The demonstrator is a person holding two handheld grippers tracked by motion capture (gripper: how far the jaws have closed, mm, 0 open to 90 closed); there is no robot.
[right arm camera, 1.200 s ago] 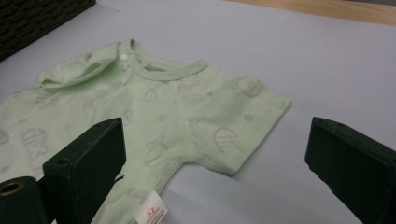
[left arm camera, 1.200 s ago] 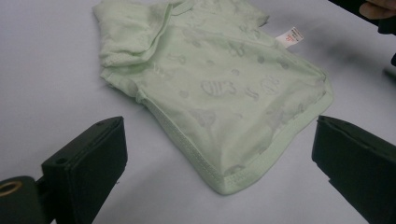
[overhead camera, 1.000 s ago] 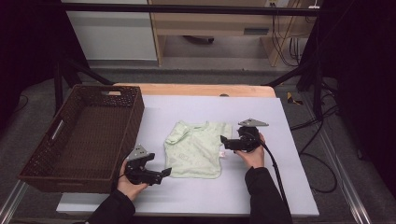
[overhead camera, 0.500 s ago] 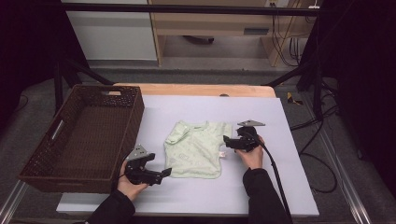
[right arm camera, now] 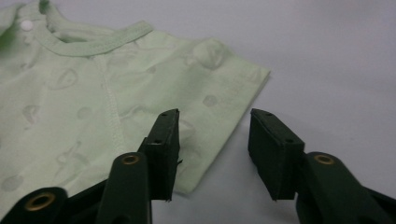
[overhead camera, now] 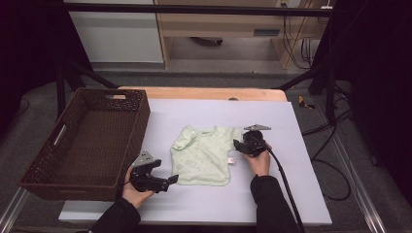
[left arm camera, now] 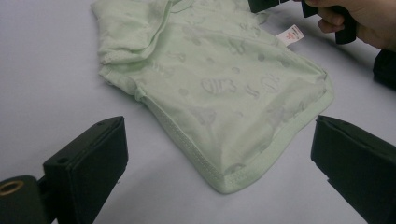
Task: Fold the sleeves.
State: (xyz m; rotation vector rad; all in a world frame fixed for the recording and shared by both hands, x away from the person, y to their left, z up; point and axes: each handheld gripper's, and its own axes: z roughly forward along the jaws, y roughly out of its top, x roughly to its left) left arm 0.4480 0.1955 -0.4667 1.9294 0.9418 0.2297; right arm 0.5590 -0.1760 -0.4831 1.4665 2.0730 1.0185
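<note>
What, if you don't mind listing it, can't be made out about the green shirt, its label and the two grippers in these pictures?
- Label print: too small, left gripper view.
- Shirt underside: hidden against the table.
- Right gripper: jaws, just closing, straddle the sleeve edge; whether the pads press the cloth can't be told.
- Left gripper: body cut off by the bottom edge.

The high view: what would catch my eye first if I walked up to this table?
Most likely the pale green baby shirt, spread flat in the middle of the light table. A hand-held gripper flanks it on each side: the right gripper sits at its sleeve edge, jaws just closing over the fabric's edge, while the left gripper waits wide open near the bottom hem corner. Left of them stands a big dark woven basket.
</note>
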